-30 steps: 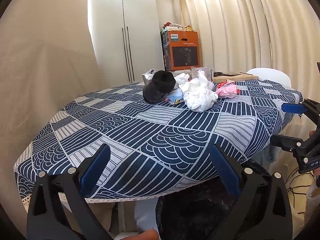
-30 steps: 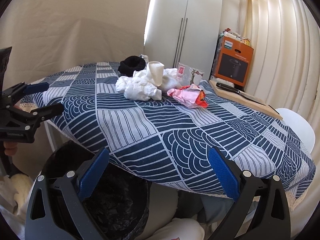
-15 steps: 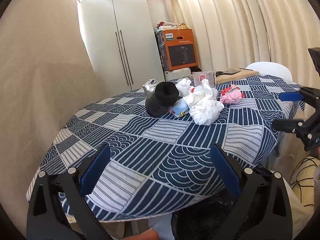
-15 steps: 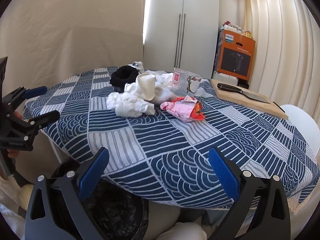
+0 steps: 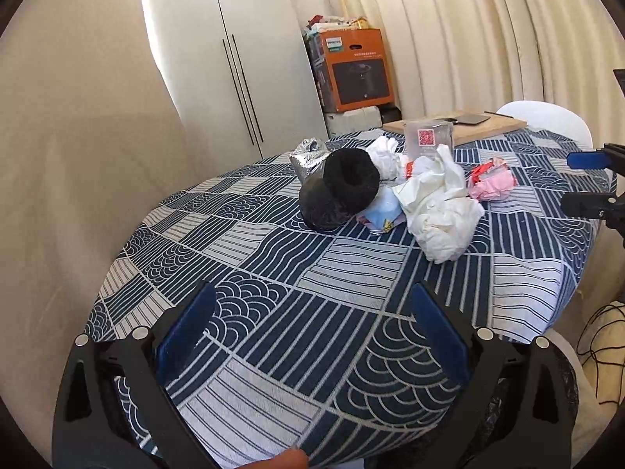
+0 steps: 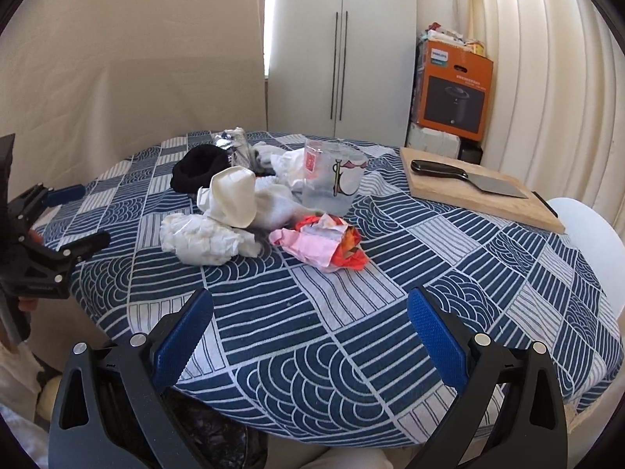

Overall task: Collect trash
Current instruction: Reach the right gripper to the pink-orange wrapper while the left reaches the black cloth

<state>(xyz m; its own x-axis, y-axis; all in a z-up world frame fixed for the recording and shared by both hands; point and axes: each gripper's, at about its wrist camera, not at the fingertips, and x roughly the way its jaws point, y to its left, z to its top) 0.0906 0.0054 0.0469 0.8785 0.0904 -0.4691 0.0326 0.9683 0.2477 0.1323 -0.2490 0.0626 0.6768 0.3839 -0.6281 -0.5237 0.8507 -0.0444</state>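
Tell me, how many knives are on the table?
1. The knife lies flat on the wooden cutting board at the far right side of the table, past the pile of trash. Another could be hidden under the pile.

My tongs' textured blue rubber pads (image 6: 437,342) over a woven navy-and-white patterned tablecloth (image 6: 351,312); crumpled white paper (image 6: 207,238), a glossy clear plastic cup (image 6: 332,183), a pale matt wooden cutting board (image 6: 480,199).

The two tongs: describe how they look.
Both the left tongs and the right tongs have black plastic frames with silver rivets and two angled fingers faced with textured blue pads. No cables or sleeves show on them.
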